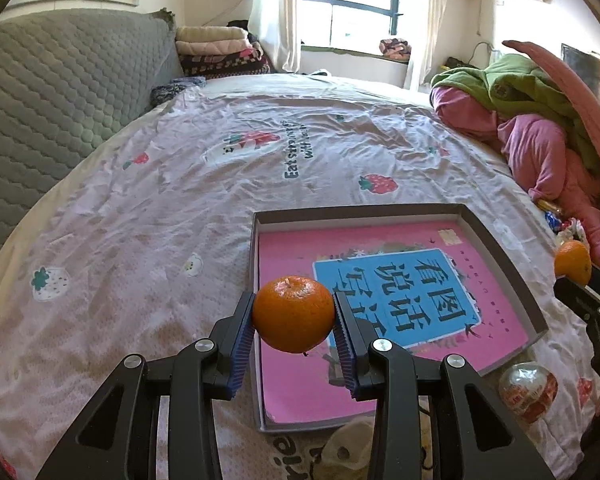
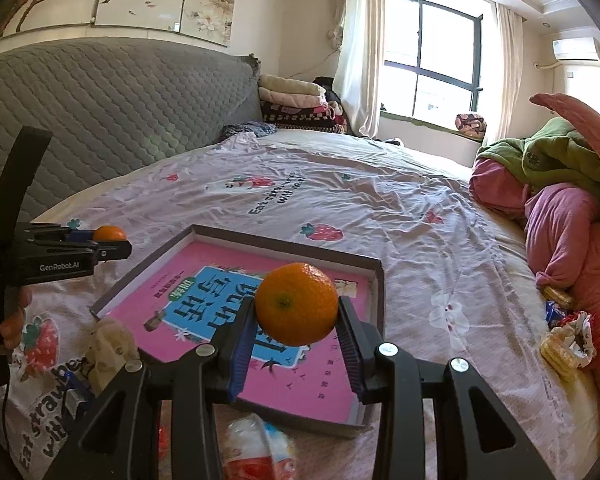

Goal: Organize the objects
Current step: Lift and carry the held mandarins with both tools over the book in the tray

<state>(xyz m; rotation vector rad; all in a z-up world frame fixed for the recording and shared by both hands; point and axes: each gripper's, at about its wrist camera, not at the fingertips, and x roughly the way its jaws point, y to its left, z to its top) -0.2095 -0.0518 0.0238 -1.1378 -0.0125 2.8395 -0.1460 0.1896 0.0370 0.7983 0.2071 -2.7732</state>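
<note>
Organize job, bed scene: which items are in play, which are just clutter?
In play:
left gripper, round orange tangerine
right gripper, second orange tangerine
shallow grey box tray

Clutter:
pink-and-green clothes heap
folded blankets
clear round capsule

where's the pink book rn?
The pink book lies flat inside the shallow grey box on the bed, centre-right in the left wrist view.
</note>
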